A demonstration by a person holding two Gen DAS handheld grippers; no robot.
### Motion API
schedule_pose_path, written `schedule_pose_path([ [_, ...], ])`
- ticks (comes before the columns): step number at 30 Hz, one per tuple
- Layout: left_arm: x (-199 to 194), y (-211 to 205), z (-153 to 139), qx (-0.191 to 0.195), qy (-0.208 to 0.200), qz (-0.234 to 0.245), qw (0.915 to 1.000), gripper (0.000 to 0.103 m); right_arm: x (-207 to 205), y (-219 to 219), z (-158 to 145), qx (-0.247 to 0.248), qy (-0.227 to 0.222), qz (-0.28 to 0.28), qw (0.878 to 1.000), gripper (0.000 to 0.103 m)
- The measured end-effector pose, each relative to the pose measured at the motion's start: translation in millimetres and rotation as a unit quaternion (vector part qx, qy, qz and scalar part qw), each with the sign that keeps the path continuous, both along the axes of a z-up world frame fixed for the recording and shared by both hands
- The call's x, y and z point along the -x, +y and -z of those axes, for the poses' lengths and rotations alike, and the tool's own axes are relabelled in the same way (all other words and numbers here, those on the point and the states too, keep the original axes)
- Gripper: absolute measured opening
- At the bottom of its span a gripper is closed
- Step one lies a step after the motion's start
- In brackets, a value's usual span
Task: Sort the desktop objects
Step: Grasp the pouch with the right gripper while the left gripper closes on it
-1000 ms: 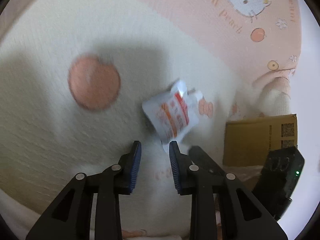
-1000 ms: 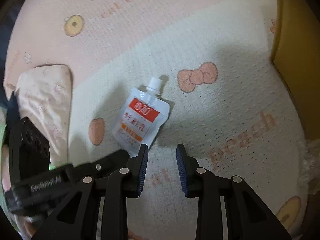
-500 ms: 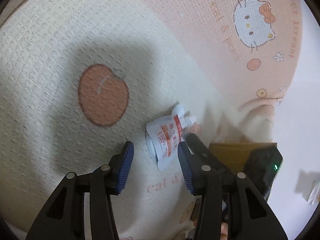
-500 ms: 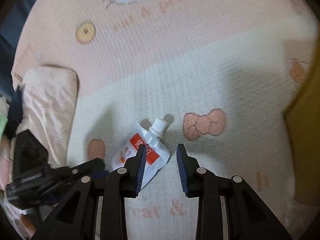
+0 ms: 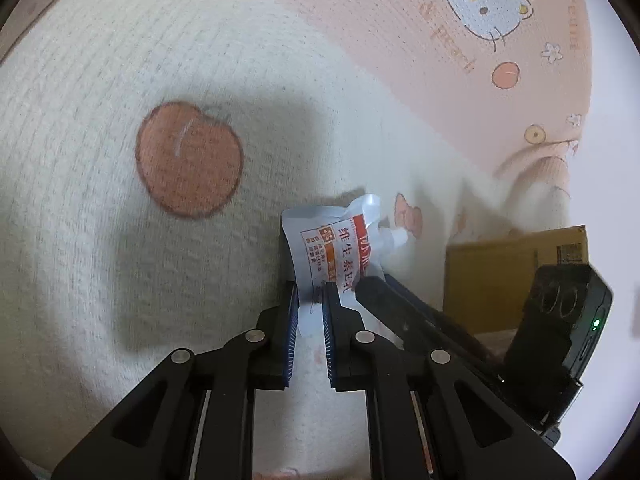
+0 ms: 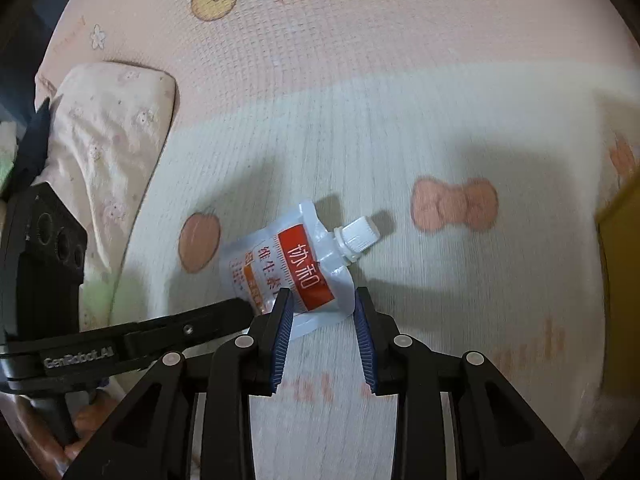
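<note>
Left gripper (image 5: 311, 298) jaws closing, pinching the bottom edge of the white spout pouch (image 5: 340, 242), right gripper (image 6: 322, 306) narrowly parted, empty, pouch's lower corner between its fingertips

Home, likely bedroom: cartoon-print blanket (image 5: 280, 80) (cat, peaches), pillow (image 6: 108, 140), cardboard box (image 5: 500, 276).

Left gripper (image 5: 311, 300) jaws closing on white pouch (image 5: 336, 248) over patterned blanket (image 5: 120, 80)

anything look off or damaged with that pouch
The white spouted pouch with a red label is crumpled and tipped up at its bottom edge, where the left claw is closing on it. Its white cap is on; no spill shows.
</note>
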State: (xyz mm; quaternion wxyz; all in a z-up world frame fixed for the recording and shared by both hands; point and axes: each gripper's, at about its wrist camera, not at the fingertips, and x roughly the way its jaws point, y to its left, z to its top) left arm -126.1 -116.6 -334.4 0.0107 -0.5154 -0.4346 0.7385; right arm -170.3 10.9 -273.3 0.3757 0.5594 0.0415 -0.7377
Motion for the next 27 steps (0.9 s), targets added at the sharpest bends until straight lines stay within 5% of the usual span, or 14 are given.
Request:
schedule_pose_path([
  [3,-7.1,7.4,-0.9,-0.007,-0.013,0.008,0.9999,0.013,-7.3,13.8,-3.5,0.011,-0.014,0.014,1.000,0.027],
  [9,-16.7,36.1,-8.2,0.040,-0.035,0.045,0.9976,0.020,-31.8,28.2,-1.9,-0.025,-0.032,0.012,0.999,0.027],
  [13,-20.7,44.0,-15.3,0.074,-0.060,0.064,0.9934,0.029,-38.8,42.8,0.5,0.016,-0.093,0.027,0.995,0.027],
  [17,-24.9,37.9,-24.9,0.059,-0.044,0.063,0.9953,0.047,-43.7,49.1,4.4,0.052,-0.123,0.018,0.991,0.027],
  [27,-18.6,21.2,-10.8,0.053,-0.066,0.030,0.9959,0.051,-31.2,65.6,13.1,0.097,-0.131,0.079,0.984,0.027],
])
